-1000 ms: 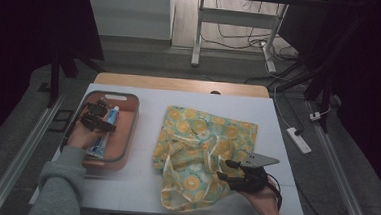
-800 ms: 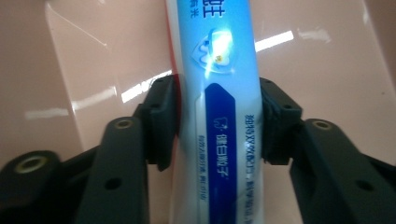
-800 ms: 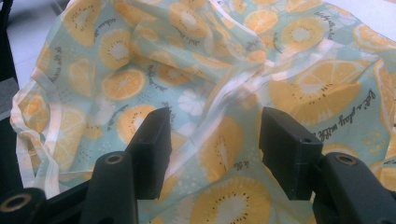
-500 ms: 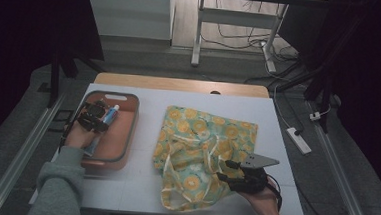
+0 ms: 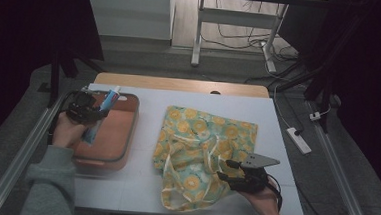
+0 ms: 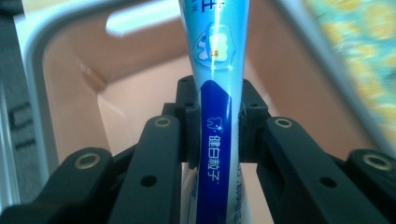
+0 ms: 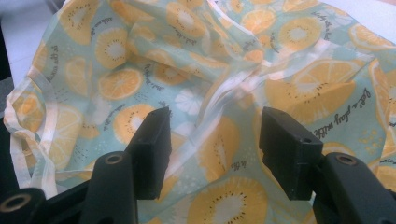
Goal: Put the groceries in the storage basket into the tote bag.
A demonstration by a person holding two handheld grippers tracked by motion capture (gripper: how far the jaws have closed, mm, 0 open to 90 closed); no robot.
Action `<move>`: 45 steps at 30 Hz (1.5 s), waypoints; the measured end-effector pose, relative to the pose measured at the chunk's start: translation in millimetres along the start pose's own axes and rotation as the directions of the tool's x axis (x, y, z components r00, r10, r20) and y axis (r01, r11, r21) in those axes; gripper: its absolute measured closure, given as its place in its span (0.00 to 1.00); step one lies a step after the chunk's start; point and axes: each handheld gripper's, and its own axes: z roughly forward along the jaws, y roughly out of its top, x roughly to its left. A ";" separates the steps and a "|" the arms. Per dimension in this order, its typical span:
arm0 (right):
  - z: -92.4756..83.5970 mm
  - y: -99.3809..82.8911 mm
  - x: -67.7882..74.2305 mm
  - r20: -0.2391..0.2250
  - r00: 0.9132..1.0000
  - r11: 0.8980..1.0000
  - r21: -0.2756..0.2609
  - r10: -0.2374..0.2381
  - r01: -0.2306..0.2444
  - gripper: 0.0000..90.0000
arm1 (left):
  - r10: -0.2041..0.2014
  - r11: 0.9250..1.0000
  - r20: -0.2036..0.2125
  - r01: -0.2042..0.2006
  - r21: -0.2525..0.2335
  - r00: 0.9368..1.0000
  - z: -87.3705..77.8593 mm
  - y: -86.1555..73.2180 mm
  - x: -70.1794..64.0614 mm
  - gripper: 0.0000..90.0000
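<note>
Standing nearly upright at the left of the frame, the toothpaste tube [image 5: 107, 101] is clamped in the left gripper [image 5: 89, 112] above the tray [image 5: 121, 148]; the right gripper [image 5: 232, 169], jaws parted, hovers over the fruit-print bag [image 5: 201, 138], lower right.

The high view looks down on the worktop [image 5: 138, 184]; each tongs camera sits close behind its jaws, both sharing the bag [image 5: 201, 148] [image 7: 196, 93].

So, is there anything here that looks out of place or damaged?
Nothing looks damaged or spilled. The fruit-print bag lies crumpled, not flat, on the white table, its handles loose. The left gripper holds a toothpaste tube over the orange tray; the right gripper hovers open over the bag.
</note>
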 end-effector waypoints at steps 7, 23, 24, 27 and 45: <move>-2.8 0.1 -0.8 0.010 1.000 1.000 -0.004 0.003 -0.003 0.48 | 0.067 0.989 0.151 -0.046 -0.137 0.986 -27.5 10.2 -25.4 0.84; -9.9 3.9 -4.7 0.059 0.998 1.000 -0.027 0.009 -0.008 0.48 | 0.301 0.942 0.370 -0.214 -0.259 0.879 -38.3 36.0 -116.1 0.83; -10.2 3.9 -4.9 0.061 0.998 0.999 -0.031 0.010 -0.008 0.48 | 0.313 0.939 0.382 -0.222 -0.263 0.870 -36.9 37.6 -122.6 0.83; -11.1 4.0 -5.5 0.063 0.998 0.999 -0.031 0.014 -0.012 0.48 | 0.346 0.929 0.413 -0.248 -0.274 0.842 -30.7 42.6 -142.7 0.83; -6.3 17.1 17.8 0.002 1.000 1.000 -0.004 -0.024 0.024 0.49 | 0.413 0.910 0.536 -0.312 -0.273 0.736 40.1 71.5 -246.6 0.83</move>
